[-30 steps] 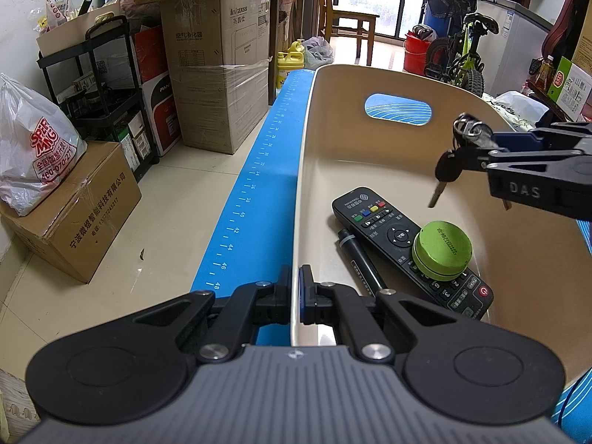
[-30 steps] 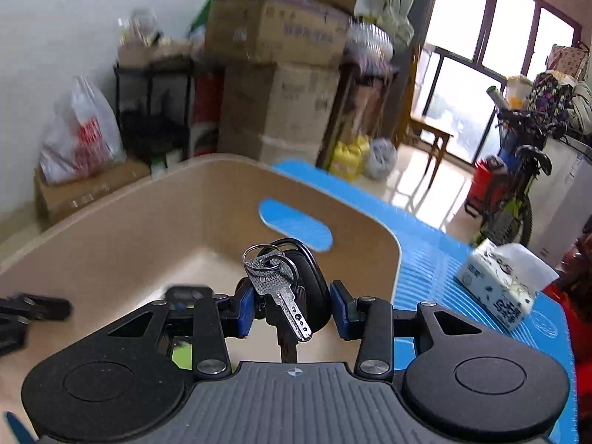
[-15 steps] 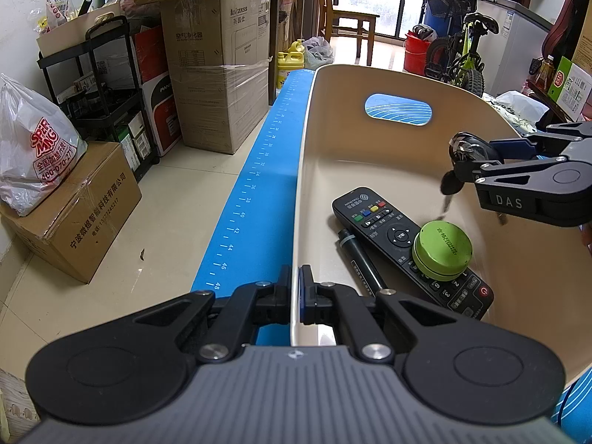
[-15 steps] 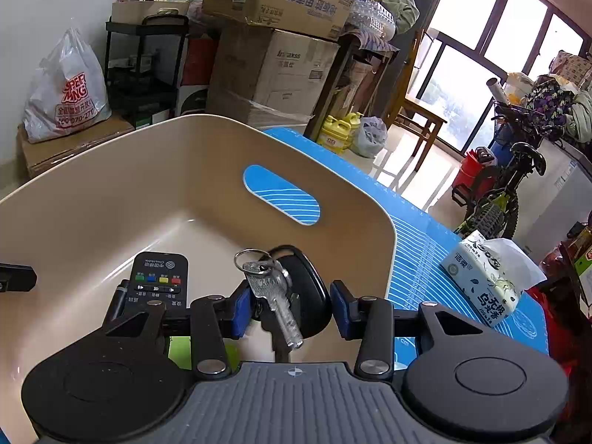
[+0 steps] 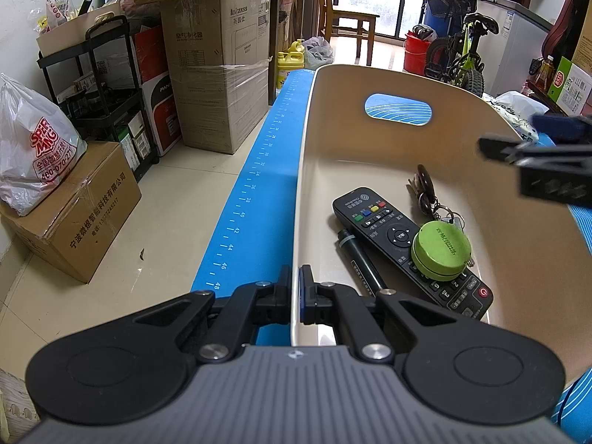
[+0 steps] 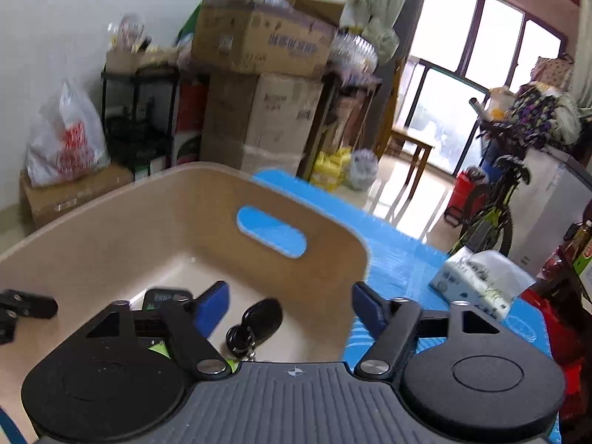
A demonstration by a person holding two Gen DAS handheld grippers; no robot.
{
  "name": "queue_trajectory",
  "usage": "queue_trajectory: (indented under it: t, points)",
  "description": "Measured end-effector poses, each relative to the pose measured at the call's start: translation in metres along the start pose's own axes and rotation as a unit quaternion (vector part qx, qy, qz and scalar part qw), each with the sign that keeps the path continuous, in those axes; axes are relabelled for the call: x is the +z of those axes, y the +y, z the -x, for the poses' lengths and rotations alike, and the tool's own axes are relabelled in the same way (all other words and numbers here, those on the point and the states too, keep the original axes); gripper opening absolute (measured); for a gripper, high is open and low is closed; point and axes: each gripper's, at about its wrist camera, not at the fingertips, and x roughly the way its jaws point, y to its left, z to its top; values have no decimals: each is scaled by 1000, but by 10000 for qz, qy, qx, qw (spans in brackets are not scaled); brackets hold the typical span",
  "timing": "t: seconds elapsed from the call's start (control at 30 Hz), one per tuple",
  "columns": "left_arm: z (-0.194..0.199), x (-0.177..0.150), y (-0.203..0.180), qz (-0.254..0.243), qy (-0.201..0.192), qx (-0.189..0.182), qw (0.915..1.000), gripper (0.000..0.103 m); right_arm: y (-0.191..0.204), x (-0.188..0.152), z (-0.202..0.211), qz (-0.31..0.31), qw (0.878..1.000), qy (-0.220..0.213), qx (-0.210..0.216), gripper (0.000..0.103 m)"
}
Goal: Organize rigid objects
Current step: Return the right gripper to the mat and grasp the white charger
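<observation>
Keys [image 5: 431, 199] lie on the floor of the beige bin [image 5: 370, 148], at one o'clock from the remote [image 5: 403, 240]. Your right gripper [image 6: 290, 309] hangs above them with jaws wide, holding nothing. Your left gripper [image 5: 295, 292] pinches the bin's near wall, jaws narrow, presumably to steady it while you load.

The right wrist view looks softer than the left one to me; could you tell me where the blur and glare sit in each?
Right wrist view: motion blur smears the boxes and the bin; the windows are blown out; the open right gripper stays fairly sharp. Left wrist view: crisp on the remote and keys, only the right gripper at the edge is blurred; fisheye bends the bin rim.
</observation>
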Motion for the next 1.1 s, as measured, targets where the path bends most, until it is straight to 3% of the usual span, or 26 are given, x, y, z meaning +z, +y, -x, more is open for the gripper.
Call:
queue_trajectory:
  t: [0.13,0.3,0.6,1.1]
  points:
    - [0,0,0,-1,-1,-1,10000,5,-23,-3,23,-318,9987,-395,-53,87]
    - [0,0,0,1,0,0,10000,5,-58,-12,42,-675,9962,-453,-313,92]
    - [0,0,0,1,-1,0,10000,5,-103,-48,35,-1006,9908,94,-896,94]
    - [0,0,0,0,-1,1,10000,5,-120,-113,-4,-1107,9822,952,-1186,88]
